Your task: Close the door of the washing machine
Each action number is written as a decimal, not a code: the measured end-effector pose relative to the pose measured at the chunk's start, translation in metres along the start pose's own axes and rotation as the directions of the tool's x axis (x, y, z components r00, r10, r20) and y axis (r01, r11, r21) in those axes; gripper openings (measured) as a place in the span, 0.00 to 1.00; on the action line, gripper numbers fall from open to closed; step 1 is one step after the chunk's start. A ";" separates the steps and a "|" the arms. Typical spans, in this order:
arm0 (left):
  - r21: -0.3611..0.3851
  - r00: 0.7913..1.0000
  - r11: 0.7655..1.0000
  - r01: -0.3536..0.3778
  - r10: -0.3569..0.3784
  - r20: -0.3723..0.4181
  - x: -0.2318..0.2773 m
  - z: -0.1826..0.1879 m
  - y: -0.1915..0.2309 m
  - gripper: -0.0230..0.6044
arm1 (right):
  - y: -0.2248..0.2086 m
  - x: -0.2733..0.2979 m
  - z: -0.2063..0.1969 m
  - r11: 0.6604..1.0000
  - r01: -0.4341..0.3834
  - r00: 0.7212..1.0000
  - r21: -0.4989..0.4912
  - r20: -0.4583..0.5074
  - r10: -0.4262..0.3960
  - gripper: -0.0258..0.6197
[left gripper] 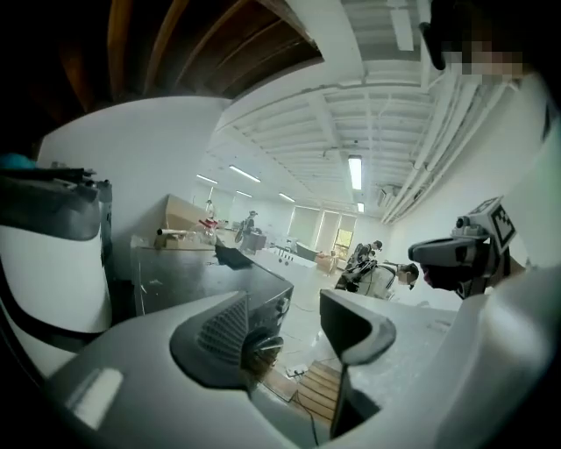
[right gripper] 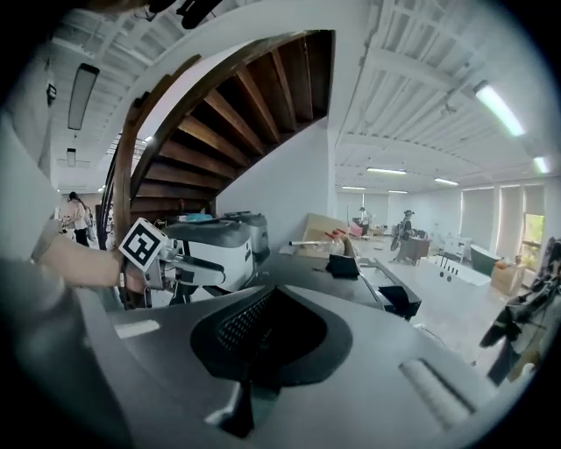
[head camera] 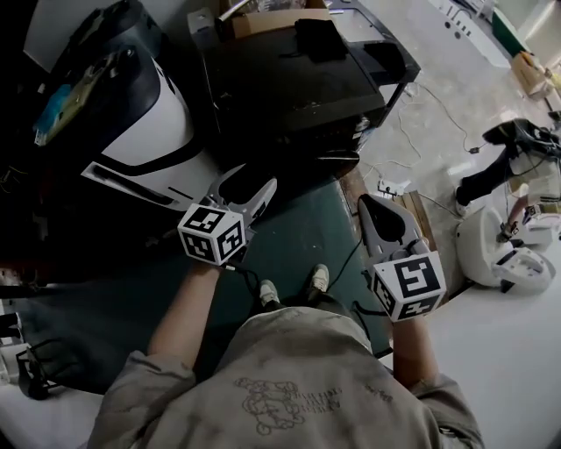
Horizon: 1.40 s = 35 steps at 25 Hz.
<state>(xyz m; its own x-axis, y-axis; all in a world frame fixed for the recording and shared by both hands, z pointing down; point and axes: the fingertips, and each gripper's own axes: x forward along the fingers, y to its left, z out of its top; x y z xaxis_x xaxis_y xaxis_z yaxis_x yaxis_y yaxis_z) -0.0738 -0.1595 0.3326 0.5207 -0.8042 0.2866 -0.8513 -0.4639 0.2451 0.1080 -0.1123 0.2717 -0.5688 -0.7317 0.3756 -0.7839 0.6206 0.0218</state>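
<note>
A black box-shaped machine [head camera: 289, 83] stands ahead of me, its dark front in shadow; I cannot make out its door. A white machine with a dark grey lid [head camera: 131, 114] stands to its left. My left gripper [head camera: 256, 177] hangs in the air before the black machine's front, open and holding nothing; its jaws stand apart in the left gripper view [left gripper: 285, 329]. My right gripper [head camera: 366, 206] is to the right at about the same height, shut on nothing, with its jaws meeting [right gripper: 263, 338]. Neither gripper touches a machine.
A green mat [head camera: 298, 237] covers the floor under my shoes [head camera: 294, 285]. A cardboard box [head camera: 272, 17] sits behind the black machine. A wooden pallet [head camera: 414, 210], cables with a power strip [head camera: 390, 187] and white equipment [head camera: 504, 250] lie to the right.
</note>
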 end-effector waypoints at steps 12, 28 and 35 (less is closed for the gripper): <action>0.206 0.995 0.977 -0.056 0.038 0.090 -0.088 0.053 -0.031 0.33 | 0.043 -0.033 0.071 0.993 -0.002 0.985 -0.117 0.170 0.022 0.08; 0.326 0.951 0.908 -0.265 0.190 0.244 -0.178 0.091 -0.042 0.12 | 0.087 -0.059 0.114 0.990 -0.032 0.932 -0.140 0.354 0.080 0.08; 0.332 0.941 0.895 -0.299 0.219 0.257 -0.208 0.096 -0.030 0.04 | 0.105 -0.061 0.118 0.986 -0.028 0.927 -0.162 0.364 0.086 0.08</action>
<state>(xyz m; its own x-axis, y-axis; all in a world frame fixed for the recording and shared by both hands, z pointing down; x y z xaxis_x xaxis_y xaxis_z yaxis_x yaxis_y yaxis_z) -0.1631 -0.0141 0.1764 0.2870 -0.9541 0.0849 -0.9386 -0.2979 -0.1741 0.0311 -0.0363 0.1420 -0.6858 -0.7277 0.0131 -0.7168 0.6785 0.1606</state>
